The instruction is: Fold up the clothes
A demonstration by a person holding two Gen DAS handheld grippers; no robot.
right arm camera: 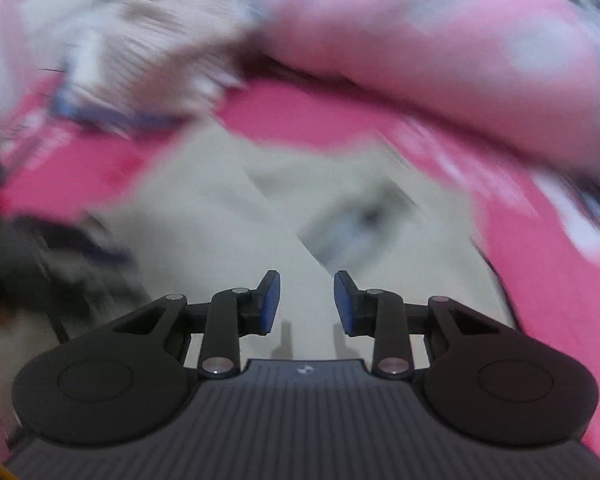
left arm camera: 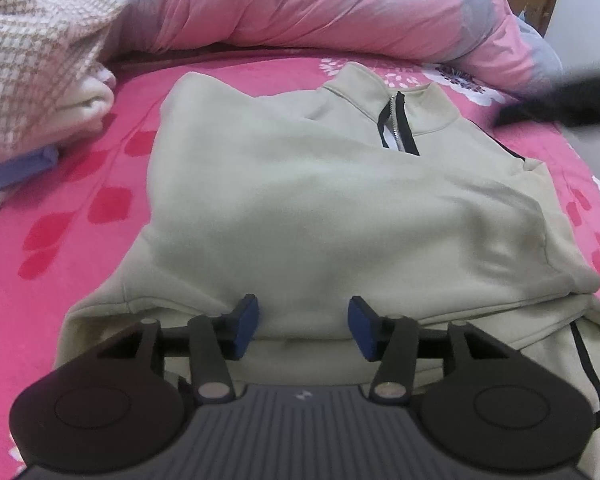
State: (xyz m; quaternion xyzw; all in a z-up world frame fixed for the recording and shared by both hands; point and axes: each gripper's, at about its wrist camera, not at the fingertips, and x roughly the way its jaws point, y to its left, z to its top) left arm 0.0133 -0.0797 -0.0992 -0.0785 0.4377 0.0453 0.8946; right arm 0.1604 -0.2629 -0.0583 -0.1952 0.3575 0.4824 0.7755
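Fingers of your left gripper (left arm camera: 303,326) stand moderately apart over the near hem of one pale green sweatshirt (left arm camera: 320,208), with no cloth pinched between them. Your right gripper (right arm camera: 307,304) shows a narrower gap, nothing held; its view is blurred. The sweatshirt lies partly folded on the pink bedsheet (left arm camera: 40,280), collar and zip (left arm camera: 396,124) at the far end. Bare sheet lies open to the left. Beyond sit one checked cloth pile (left arm camera: 36,52) and one pink quilt (left arm camera: 320,4).
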